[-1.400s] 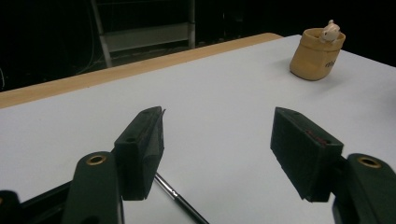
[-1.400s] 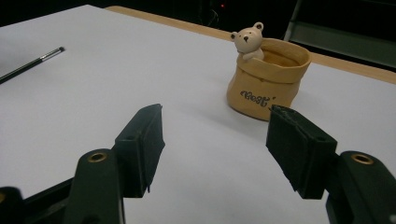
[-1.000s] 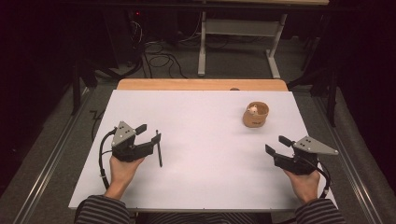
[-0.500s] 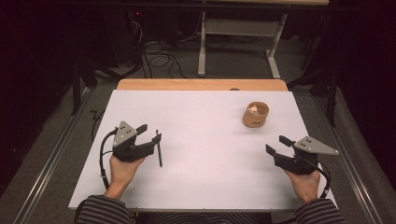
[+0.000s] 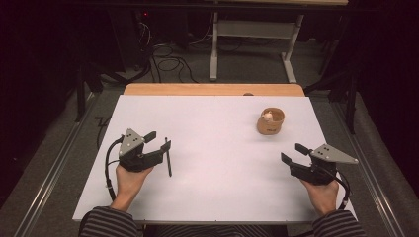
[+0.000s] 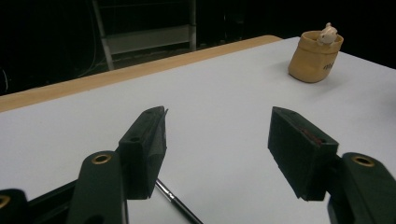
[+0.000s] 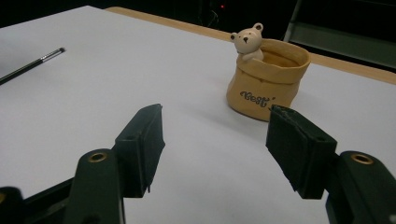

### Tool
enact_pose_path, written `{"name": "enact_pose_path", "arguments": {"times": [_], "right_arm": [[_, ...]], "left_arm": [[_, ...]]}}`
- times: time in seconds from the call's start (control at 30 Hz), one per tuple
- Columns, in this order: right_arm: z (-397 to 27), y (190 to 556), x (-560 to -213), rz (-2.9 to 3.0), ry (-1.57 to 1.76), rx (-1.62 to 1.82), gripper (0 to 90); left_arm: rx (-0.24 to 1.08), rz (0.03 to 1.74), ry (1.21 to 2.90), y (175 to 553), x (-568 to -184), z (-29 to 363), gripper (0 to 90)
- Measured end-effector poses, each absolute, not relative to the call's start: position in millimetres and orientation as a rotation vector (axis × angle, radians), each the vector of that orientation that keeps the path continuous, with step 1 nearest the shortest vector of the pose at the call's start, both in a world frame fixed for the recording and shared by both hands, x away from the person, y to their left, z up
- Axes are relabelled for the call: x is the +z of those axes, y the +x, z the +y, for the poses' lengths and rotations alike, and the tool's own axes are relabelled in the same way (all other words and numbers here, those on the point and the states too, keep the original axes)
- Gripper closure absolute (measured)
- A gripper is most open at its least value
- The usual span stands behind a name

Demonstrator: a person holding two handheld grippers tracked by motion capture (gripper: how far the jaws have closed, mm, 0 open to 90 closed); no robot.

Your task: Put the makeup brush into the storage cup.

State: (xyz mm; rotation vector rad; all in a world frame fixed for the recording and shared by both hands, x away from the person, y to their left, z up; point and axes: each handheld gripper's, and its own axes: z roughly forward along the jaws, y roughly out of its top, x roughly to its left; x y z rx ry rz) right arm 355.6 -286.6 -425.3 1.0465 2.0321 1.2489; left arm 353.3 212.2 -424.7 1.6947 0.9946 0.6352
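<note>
A tan sack-shaped pot (image 5: 271, 121) with a small bear figure on its rim stands upright on the white table at the right back; it also appears as the pot (image 7: 267, 85) and the pot (image 6: 315, 56). A thin black brush (image 5: 168, 156) lies flat just right of my left gripper (image 5: 157, 140), which is open and empty. In the left gripper view the brush (image 6: 178, 204) lies under and between the jaws of the left gripper (image 6: 217, 149). My right gripper (image 5: 293, 153) is open and empty, short of the pot; its jaws frame the right gripper (image 7: 215, 147).
The white table (image 5: 217, 143) has a wooden strip (image 5: 212, 89) along its far edge. Beyond it stand a desk frame (image 5: 252, 34) and floor cables (image 5: 168, 61). Metal rails run along both sides of the table.
</note>
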Motion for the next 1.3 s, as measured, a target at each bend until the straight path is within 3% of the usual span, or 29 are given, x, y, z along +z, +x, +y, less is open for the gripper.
{"name": "enact_pose_path", "arguments": {"times": [1.3], "right_arm": [[-286.7,356.5,-425.0,2.035,1.044,1.256,37.9]], "left_arm": [[0.664,1.008,1.647,367.2,-410.3,203.8,36.4]]}}
